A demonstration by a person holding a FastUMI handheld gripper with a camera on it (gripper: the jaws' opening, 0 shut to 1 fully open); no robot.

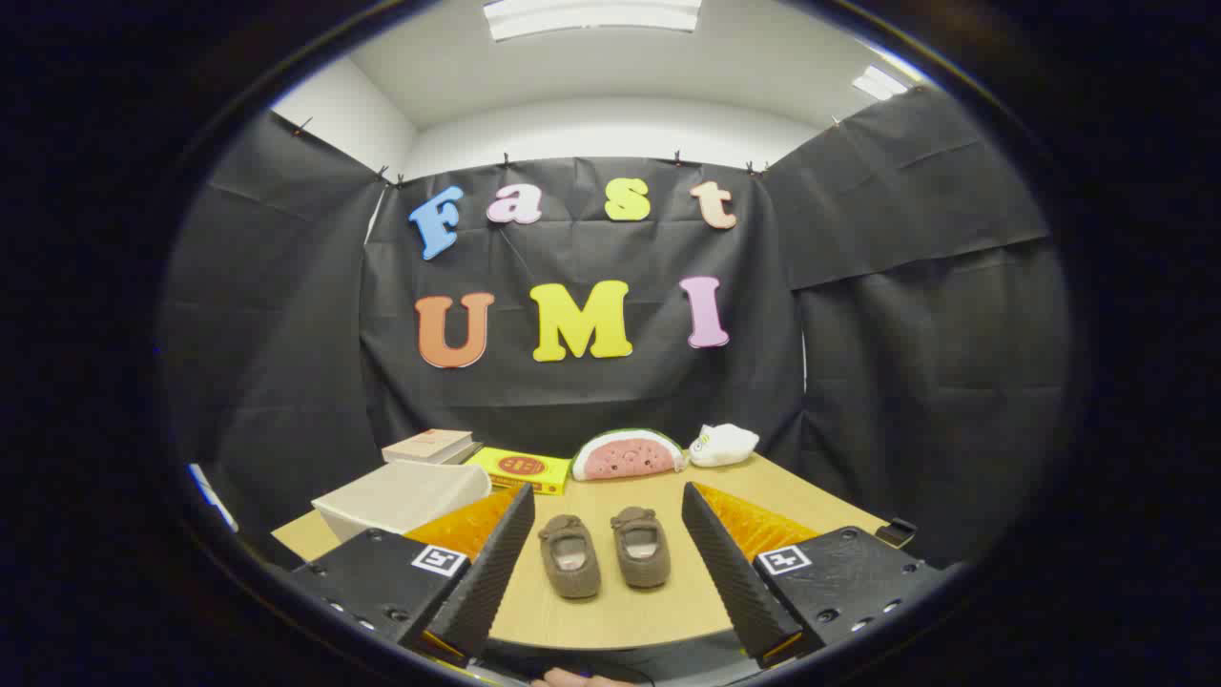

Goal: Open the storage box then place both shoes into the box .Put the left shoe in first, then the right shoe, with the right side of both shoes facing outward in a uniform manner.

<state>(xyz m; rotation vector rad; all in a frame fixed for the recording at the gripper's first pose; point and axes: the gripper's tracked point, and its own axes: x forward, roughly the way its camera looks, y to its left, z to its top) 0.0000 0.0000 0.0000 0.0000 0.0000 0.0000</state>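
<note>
the gripper [603,563] hangs above the near edge of the table [620,620], its fingers [486,572] spread wide and grasping nothing. a bit of a hand [572,678] shows just below them. between the fingers, a little ahead of the tips, two shoes [604,551] lie side by side on the wood, toes toward the gripper and openings up, nearly touching: one shoe [569,556] nearer the left finger, the other [641,546] nearer the right. beyond the left finger sits the box [396,496], pale, its lid shut, partly hidden by that finger. behind the box a book [429,445] lies flat, and just beside it a yellow book [520,468]. past the shoes, at the far edge, a watermelon-slice plush [627,454] lies next to a white plush [722,444], both against the black cloth wall [906,382].
</note>
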